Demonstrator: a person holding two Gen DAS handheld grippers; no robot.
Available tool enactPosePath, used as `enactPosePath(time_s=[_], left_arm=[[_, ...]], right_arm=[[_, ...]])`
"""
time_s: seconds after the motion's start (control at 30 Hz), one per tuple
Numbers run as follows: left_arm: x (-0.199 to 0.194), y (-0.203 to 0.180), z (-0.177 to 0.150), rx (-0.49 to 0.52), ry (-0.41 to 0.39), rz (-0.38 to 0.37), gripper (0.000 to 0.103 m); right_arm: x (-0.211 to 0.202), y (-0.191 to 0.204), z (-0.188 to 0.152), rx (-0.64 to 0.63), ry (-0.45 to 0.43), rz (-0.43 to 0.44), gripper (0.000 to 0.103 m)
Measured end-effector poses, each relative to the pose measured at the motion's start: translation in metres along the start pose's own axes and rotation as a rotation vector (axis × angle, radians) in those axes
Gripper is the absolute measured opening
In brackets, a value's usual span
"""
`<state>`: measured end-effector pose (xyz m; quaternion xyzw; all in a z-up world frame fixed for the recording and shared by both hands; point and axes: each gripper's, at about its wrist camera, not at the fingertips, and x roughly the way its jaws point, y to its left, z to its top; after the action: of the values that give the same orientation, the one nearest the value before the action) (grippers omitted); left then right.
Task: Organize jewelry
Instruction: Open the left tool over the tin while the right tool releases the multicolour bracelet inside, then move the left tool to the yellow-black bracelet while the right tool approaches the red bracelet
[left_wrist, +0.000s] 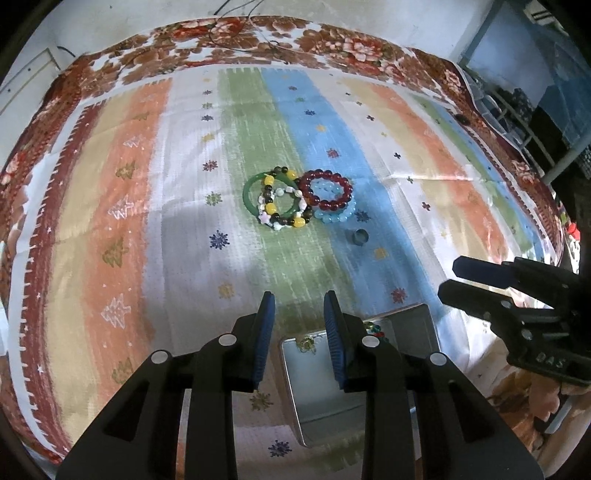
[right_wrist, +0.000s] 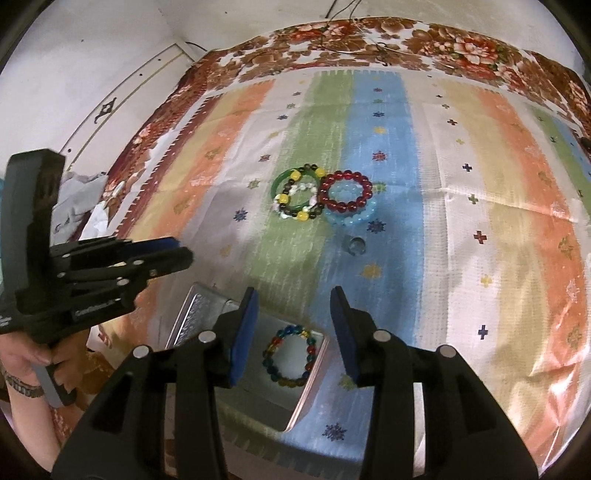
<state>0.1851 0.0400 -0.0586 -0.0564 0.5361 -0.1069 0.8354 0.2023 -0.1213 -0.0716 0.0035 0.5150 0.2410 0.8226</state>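
The right gripper (right_wrist: 293, 325) hangs released and empty above the shallow silver metal tin (right_wrist: 317, 373), where a multicoloured bead bracelet (right_wrist: 290, 356) already lies, probably just deposited. The left gripper (left_wrist: 299, 325) is equally unclenched beside the tin. Further on the striped cloth (right_wrist: 480, 184), the dark red bead bracelet (right_wrist: 345, 192), green bangle (right_wrist: 277, 192) and small grey ring (right_wrist: 355, 245) wait together.

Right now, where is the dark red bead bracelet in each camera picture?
Left wrist view: the dark red bead bracelet lies just above the middle, right of the green bangle, overlapping the light blue bead bracelet.
Right wrist view: it lies just above the middle, again right of the bangle.
Shared landmark: the small ring sits below it in both.
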Motion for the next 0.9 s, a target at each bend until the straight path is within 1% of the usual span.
enactPosePath(time_s=[0.2,0.37,0.57,0.9], left_arm=[[-0.001,0.001,0.006,0.001,-0.010,0.007,0.028],[0.007,-0.007,0.017,0.056,0.000,0.021,0.029],[0.022,-0.006,0.032,0.068,0.024,0.045,0.029],[0.043,0.004,0.044,0.053,0.056,0.081,0.029]], right_arm=[[0.006,-0.002,0.008,0.000,-0.010,-0.045,0.042],[0.015,-0.008,0.015,0.022,0.000,-0.073,0.042],[0.023,-0.016,0.020,0.045,0.010,-0.079,0.042],[0.035,-0.022,0.036,0.061,0.014,-0.091,0.044]])
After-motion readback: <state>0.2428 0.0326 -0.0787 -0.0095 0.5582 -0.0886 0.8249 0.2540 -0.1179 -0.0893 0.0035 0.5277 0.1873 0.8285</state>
